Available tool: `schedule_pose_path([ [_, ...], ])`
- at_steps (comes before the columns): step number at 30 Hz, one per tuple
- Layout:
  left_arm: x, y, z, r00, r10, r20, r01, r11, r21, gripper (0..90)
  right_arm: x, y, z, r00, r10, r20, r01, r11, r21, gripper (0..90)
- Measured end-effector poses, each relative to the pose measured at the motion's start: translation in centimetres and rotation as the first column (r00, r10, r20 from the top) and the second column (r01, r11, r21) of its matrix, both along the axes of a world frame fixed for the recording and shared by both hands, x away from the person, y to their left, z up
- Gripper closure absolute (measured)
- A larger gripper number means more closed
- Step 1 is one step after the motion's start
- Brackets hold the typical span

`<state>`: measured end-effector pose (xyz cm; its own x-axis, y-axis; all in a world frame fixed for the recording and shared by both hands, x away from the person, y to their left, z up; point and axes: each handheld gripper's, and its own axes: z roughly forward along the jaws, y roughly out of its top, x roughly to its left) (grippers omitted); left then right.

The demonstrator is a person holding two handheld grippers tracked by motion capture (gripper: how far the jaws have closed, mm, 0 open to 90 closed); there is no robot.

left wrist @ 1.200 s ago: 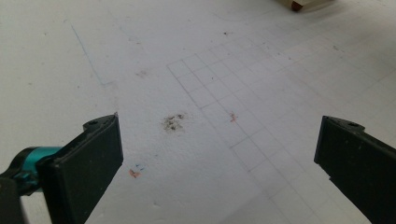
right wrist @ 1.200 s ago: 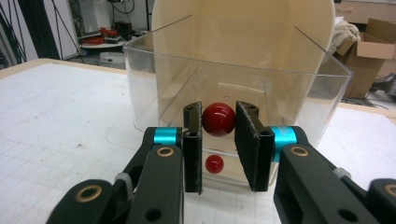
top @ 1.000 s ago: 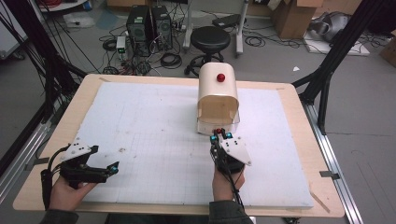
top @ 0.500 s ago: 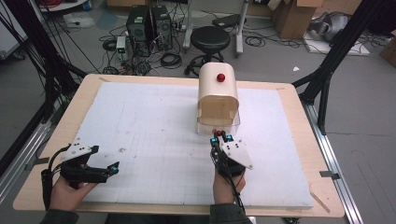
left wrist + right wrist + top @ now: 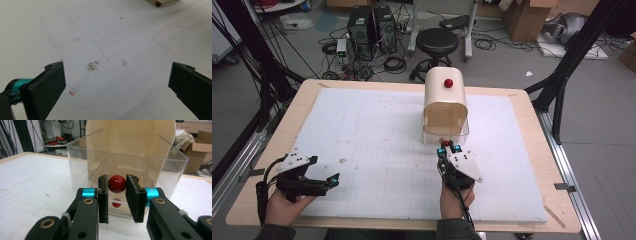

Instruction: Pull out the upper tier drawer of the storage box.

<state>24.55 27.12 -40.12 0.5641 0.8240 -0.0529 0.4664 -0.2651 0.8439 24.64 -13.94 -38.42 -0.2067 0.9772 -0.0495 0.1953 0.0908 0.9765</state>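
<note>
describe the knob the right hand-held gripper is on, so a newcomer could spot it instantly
Start at the cream, round-topped box on the white table mat. A clear drawer juts from its near face, and the drawer knob sits there between the right hand-held gripper jaws. The top knob is also red, but sits on the box's top.

Drawer drawn out toward the person

The right gripper, jaws clamped on the red knob, sits nearer the table's front edge than a second ago, and the clear drawer now juts farther out from the cream box.
</note>
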Motion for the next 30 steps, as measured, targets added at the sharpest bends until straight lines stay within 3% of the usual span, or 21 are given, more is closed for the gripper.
schedule_pose_path([
  [30,0.01,-0.14,-0.03,1.0,-0.005,0.002,0.005,1.0,0.005,1.7,-0.79,-0.78,-0.29,0.9996,0.024,0.012,-0.024,0.999,0.032,65.3],
])
